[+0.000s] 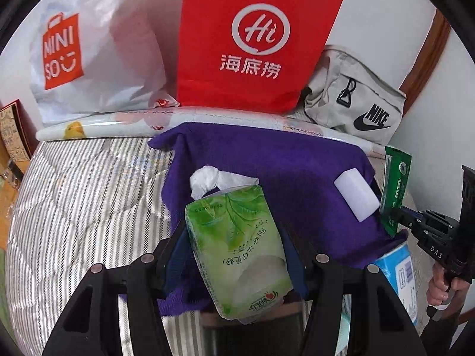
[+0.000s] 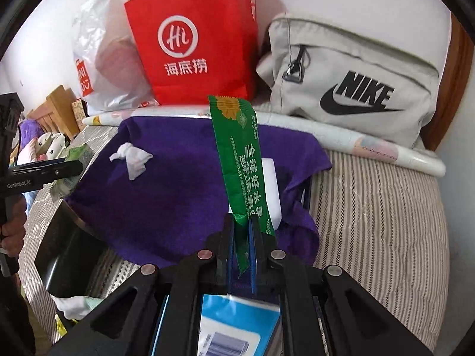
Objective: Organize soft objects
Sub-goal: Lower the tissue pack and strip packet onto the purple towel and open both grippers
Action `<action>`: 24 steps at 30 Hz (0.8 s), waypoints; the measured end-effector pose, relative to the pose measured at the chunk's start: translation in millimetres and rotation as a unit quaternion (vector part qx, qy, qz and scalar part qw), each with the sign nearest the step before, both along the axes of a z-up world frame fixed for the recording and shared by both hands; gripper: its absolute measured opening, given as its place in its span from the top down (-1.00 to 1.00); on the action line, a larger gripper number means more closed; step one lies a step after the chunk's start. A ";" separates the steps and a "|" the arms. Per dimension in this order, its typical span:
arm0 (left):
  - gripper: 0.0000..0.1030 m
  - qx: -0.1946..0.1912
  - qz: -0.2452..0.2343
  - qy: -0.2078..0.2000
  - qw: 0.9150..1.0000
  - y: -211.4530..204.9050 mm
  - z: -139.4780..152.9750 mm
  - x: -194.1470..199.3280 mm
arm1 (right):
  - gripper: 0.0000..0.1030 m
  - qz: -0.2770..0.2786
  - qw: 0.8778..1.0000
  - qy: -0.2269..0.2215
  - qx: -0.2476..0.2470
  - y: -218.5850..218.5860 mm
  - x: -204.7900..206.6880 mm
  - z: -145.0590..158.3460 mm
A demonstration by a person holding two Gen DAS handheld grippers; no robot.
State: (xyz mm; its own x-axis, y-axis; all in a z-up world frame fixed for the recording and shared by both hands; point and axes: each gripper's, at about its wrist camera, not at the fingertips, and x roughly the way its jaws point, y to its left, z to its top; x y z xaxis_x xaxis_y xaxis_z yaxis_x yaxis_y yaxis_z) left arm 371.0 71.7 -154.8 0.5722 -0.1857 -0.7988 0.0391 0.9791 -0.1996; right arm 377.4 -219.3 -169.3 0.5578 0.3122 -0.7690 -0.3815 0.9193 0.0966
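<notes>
Black claw (image 1: 234, 252) frames, blue pads, silver round pins.

Three bags stand across the top of the left wrist view: one white plastic bag (image 1: 98, 59) at upper left, one red paper bag (image 1: 255, 44) at centre, one grey pouch (image 1: 356, 98) at upper right. One purple cloth (image 1: 282, 163) fills the middle, bearing one white block (image 1: 356, 195) and one crumpled tissue (image 2: 132, 158). There are one green tissue pack (image 1: 237, 252), one green sachet (image 2: 242, 166), one blue-and-white pack (image 1: 400, 273) at lower right, and two grippers.
</notes>
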 end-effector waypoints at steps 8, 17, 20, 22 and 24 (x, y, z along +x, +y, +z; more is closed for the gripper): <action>-0.10 0.005 -0.005 0.023 1.000 -5.3 -19.6 17.7 | 0.81 -0.001 1.000 0.015 -0.003 -0.4 13.4 -11.4; -0.10 0.009 -0.011 0.044 0.999 -9.2 -33.8 26.4 | 0.75 0.020 0.999 0.017 -0.021 10.3 10.3 -18.5; -0.11 0.004 -0.012 0.049 0.999 -7.1 -34.8 27.1 | 0.71 0.021 0.999 0.022 -0.020 11.5 11.6 -20.9; -0.11 0.007 -0.014 0.051 0.999 -6.8 -34.2 27.3 | 0.69 0.023 0.999 0.025 -0.016 11.4 12.2 -21.7; -0.12 0.007 -0.015 0.053 0.998 -6.6 -33.7 27.4 | 0.66 0.025 0.999 0.026 -0.016 11.7 12.2 -21.7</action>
